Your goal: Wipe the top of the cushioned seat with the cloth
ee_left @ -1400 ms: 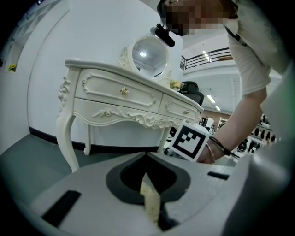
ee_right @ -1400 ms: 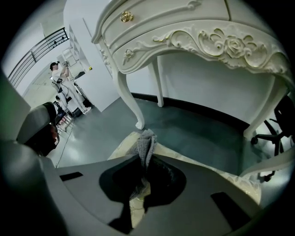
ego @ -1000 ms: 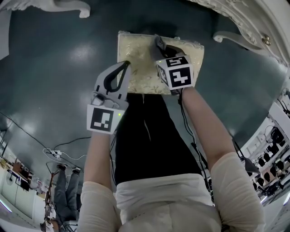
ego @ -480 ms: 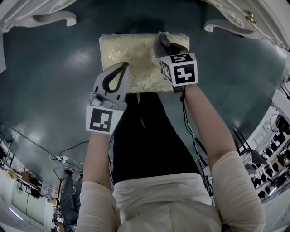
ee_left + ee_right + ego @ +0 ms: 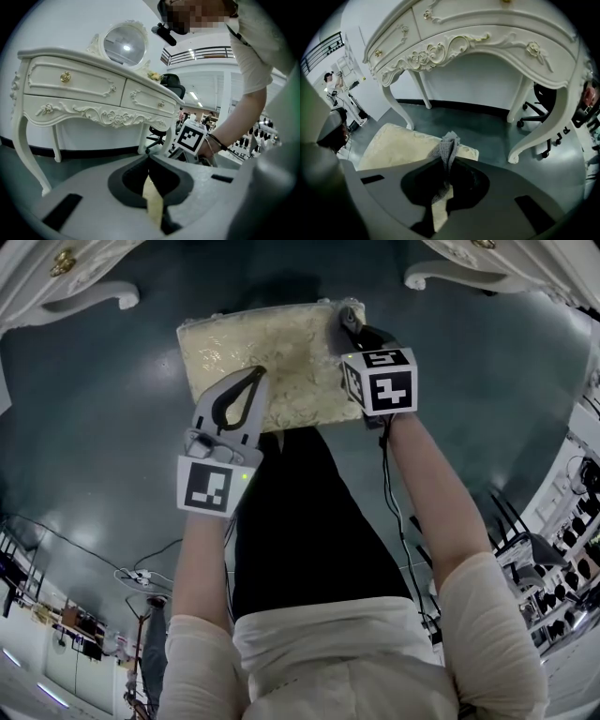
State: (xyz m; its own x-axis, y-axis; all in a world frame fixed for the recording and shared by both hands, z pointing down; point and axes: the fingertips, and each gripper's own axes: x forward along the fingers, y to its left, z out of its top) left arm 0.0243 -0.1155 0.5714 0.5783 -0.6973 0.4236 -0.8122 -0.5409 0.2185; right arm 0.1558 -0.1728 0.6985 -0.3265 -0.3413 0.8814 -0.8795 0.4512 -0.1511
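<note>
R gripper (image 5: pixel 447 161), fingers clamped on the grey cloth (image 5: pixel 448 143), is over the right side of the cream cushioned seat (image 5: pixel 253 348), which sits on the dark floor (image 5: pixel 112 418). We hold the L gripper (image 5: pixel 257 373) above the seat's near edge, fingers pressed together w/ nothing btwn them. A white dressing table (image 5: pixel 487 37) stands just beyond.

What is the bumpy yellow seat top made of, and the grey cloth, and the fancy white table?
The cushioned seat looks like woven fabric, pale gold with a slight sheen. A raised leafy pattern shows on it. The cloth seems to be a soft grey knit or terry, since its surface looks nubbly and it hangs limp. The dressing table is probably painted wood, glossy cream, with carved scrolls.
</note>
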